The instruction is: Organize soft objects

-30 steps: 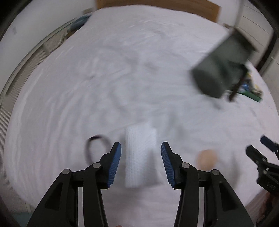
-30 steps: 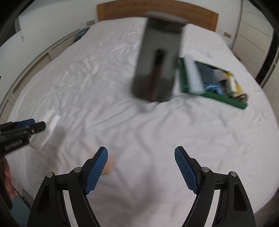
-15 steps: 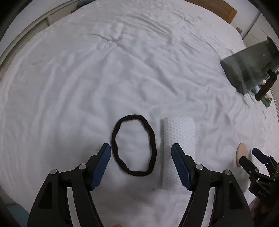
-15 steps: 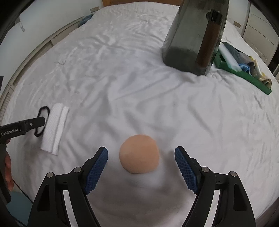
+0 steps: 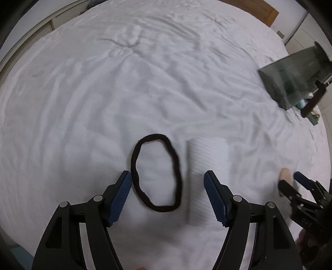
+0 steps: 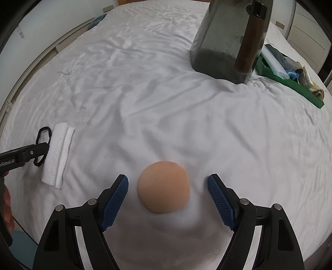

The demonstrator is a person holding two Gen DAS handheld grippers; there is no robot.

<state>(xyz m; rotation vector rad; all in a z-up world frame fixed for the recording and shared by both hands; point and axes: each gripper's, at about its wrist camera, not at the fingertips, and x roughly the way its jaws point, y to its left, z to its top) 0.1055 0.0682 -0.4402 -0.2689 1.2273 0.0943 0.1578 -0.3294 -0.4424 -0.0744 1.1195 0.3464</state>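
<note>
A black hair band (image 5: 154, 136) lies flat on the white bed sheet (image 5: 145, 83). My left gripper (image 5: 167, 176) hangs open just over it, one finger on each side of the loop, pads not touching it. A white folded cloth (image 5: 207, 157) lies right of the band, partly under the right finger. In the right wrist view a round peach sponge (image 6: 164, 187) rests on the sheet between the pads of my open right gripper (image 6: 168, 182), with a gap on both sides. The left gripper (image 6: 31, 151), band (image 6: 44, 129) and cloth (image 6: 57, 153) show at the far left there.
A dark grey box with a brown handle (image 6: 224, 41) stands on the bed behind the sponge. A green tray (image 6: 290, 83) holding several folded cloths lies to its right. The wooden headboard (image 5: 255, 8) is at the far end. The bed's near edge runs just under both grippers.
Both grippers came down close to the sheet. The left one shifted from the white cloth to the hair band and its jaws widened. The right one now straddles the sponge.
</note>
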